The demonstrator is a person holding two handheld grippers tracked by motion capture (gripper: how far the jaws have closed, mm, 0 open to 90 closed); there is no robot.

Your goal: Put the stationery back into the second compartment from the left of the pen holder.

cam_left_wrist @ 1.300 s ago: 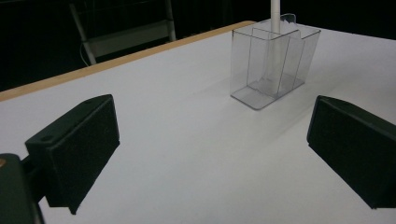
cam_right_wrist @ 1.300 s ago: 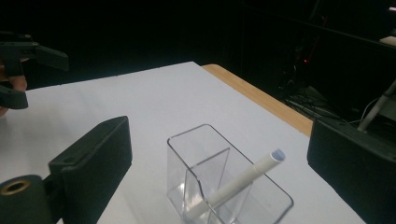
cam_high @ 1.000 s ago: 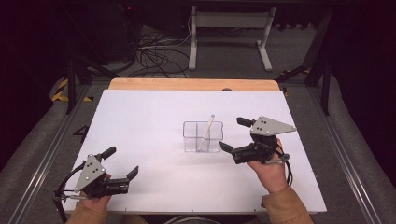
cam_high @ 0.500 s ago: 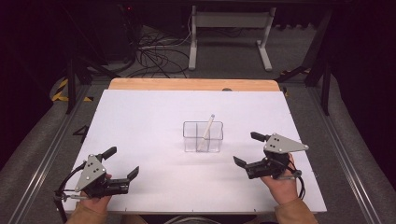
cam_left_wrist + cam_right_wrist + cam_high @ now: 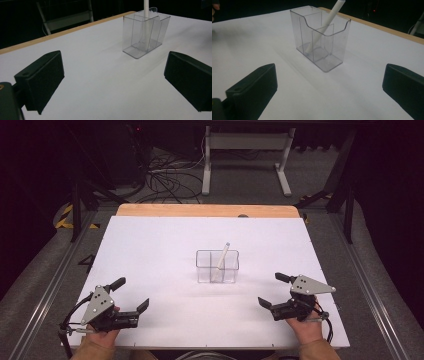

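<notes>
Nearest the person, the left claw [image 5: 129,294] and the right claw [image 5: 274,290] rest at the near corners of the white surface [image 5: 150,245], both released and empty, well apart from the work, likely because it looks finished. Farther off, mid-surface, one clear holder [image 5: 217,266] stands upright with one white stick [image 5: 222,255] leaning inside a compartment.

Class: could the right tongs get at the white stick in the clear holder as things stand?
Probably yes. The right tongs stand open, the white stick juts above the clear holder, and only bare table lies between.
</notes>
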